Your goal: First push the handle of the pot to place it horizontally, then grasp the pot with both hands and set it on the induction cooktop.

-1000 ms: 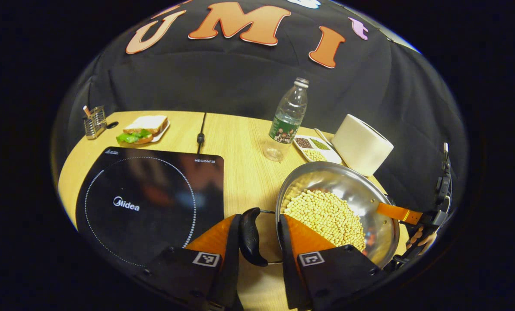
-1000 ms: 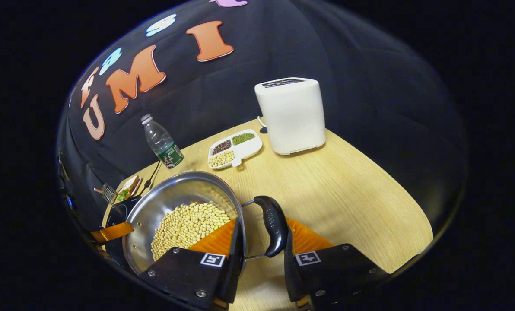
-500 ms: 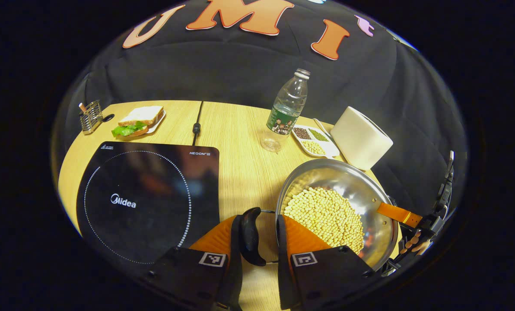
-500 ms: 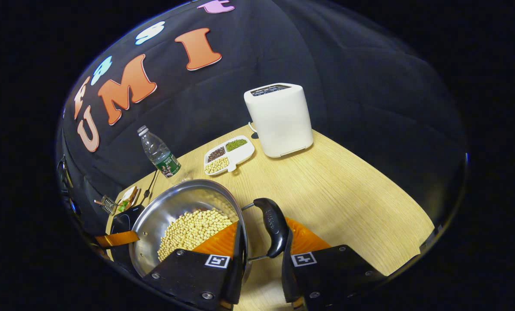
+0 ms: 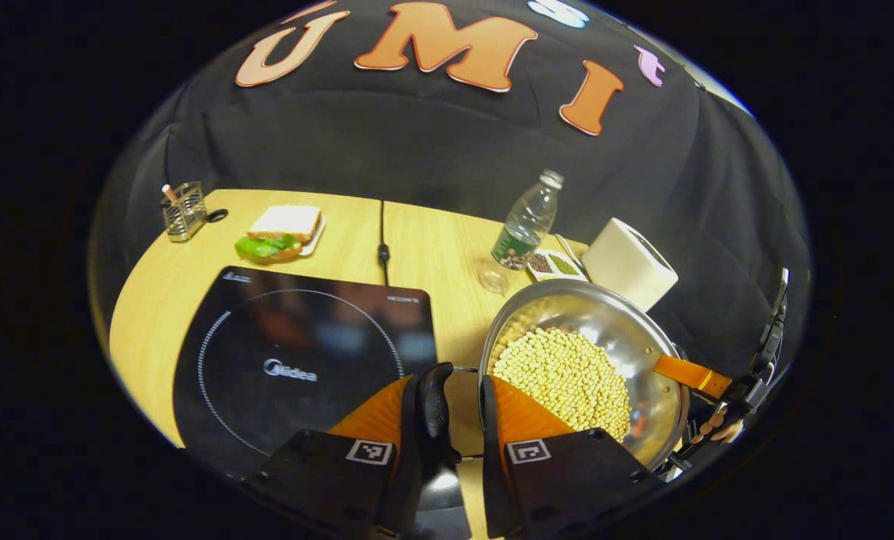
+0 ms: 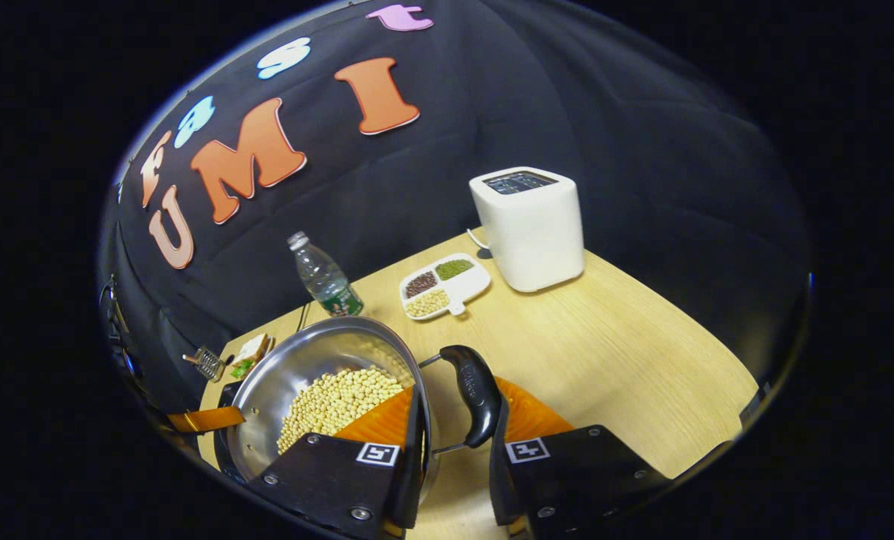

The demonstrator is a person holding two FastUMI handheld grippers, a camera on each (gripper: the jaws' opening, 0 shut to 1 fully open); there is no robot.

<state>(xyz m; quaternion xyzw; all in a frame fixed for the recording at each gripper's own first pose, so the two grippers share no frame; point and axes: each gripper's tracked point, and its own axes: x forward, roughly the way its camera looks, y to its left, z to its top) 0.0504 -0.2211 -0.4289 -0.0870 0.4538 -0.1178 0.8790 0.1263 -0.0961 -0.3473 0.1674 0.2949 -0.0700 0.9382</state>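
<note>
A steel pot [image 5: 604,315] full of pale beans [image 5: 559,375] hangs between both grippers above the wooden table. My left gripper [image 5: 447,384] is shut on the pot's black left handle [image 5: 433,405], one finger reaching inside the rim. The black induction cooktop [image 5: 304,352] lies just left of that handle, its right edge below my fingers. In the right gripper view, my right gripper [image 6: 454,391] is shut on the other black handle [image 6: 473,394] of the pot [image 6: 304,352]. The right gripper [image 5: 724,390] and a hand also show at the pot's far side.
A plastic bottle [image 5: 526,225], a divided dish of beans [image 5: 554,264] and a white toaster [image 5: 631,262] stand behind the pot. A sandwich on a plate [image 5: 282,229], a wire holder [image 5: 183,210] and the cooktop's cable [image 5: 382,240] lie beyond the cooktop.
Both grippers have carried the pot to the left, toward the cooktop, whose edge now lies under my left fingers. The bottle, dish and toaster look farther off.
</note>
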